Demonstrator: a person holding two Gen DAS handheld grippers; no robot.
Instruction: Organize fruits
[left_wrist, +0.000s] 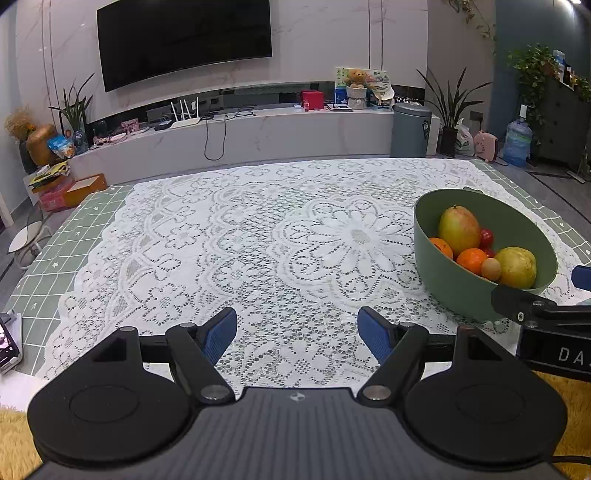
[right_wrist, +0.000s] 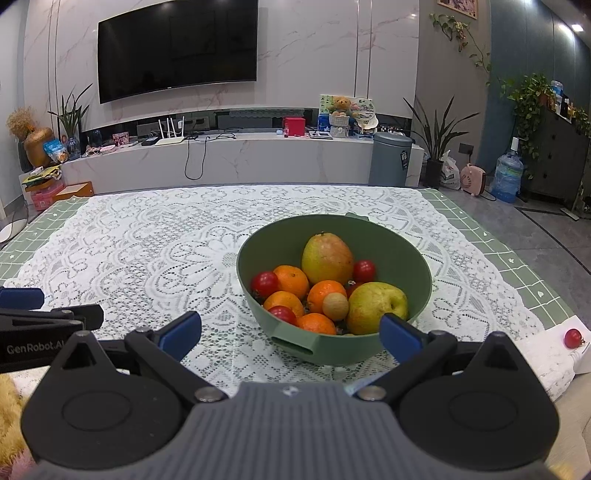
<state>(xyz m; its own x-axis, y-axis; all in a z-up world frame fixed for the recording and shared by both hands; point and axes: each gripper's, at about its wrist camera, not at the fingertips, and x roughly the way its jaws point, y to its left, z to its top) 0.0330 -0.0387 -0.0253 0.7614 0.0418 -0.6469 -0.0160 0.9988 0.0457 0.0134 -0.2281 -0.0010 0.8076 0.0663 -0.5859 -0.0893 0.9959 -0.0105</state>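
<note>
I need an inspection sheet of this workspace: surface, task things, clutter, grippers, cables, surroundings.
Surface: white lace tablecloth over green checked cover.
Job's things: green round bowl holds a mango, a pear, oranges, red cherry tomatoes, a small tan round fruit; one loose red cherry tomato lies on white paper at the table's right edge.
Clutter: nothing seen.
Grippers: left gripper open, empty; right gripper open, empty.
Cables: black cable hangs from TV bench.
Surroundings: wall TV, plants, water jug.
</note>
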